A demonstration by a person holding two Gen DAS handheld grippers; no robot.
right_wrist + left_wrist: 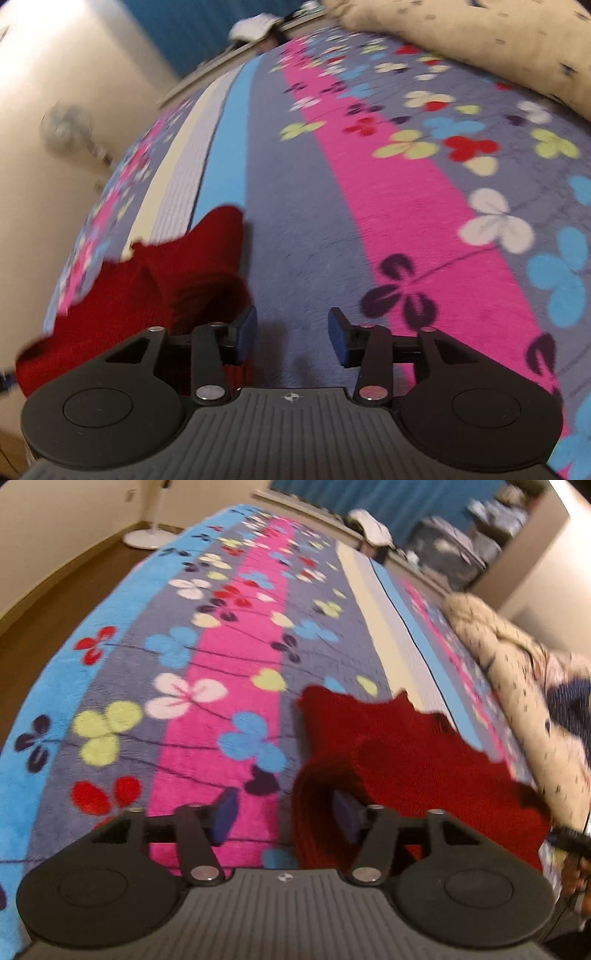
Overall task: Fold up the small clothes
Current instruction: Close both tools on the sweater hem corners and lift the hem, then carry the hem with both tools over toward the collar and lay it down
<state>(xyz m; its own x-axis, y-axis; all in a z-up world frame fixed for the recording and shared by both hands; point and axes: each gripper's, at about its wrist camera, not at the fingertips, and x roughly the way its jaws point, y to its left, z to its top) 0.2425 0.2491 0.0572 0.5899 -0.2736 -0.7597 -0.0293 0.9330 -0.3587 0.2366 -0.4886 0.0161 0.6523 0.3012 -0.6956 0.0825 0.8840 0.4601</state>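
A small dark red knitted garment (413,760) lies on the flowered blanket (229,672). In the left wrist view my left gripper (286,818) is open, its jaws wide apart, and a rolled edge of the garment bunches over its right finger (345,814); the left finger (225,814) is over the bare blanket. In the right wrist view the garment (147,280) lies at the lower left, touching the left finger (245,332). My right gripper (291,334) is open with only blanket (369,192) between the jaws.
A cream dotted pillow or quilt (517,686) lies along the bed's far side, also in the right wrist view (487,40). A white fan base (147,537) stands on the wooden floor. Blue curtains and a cluttered shelf (454,550) stand behind the bed.
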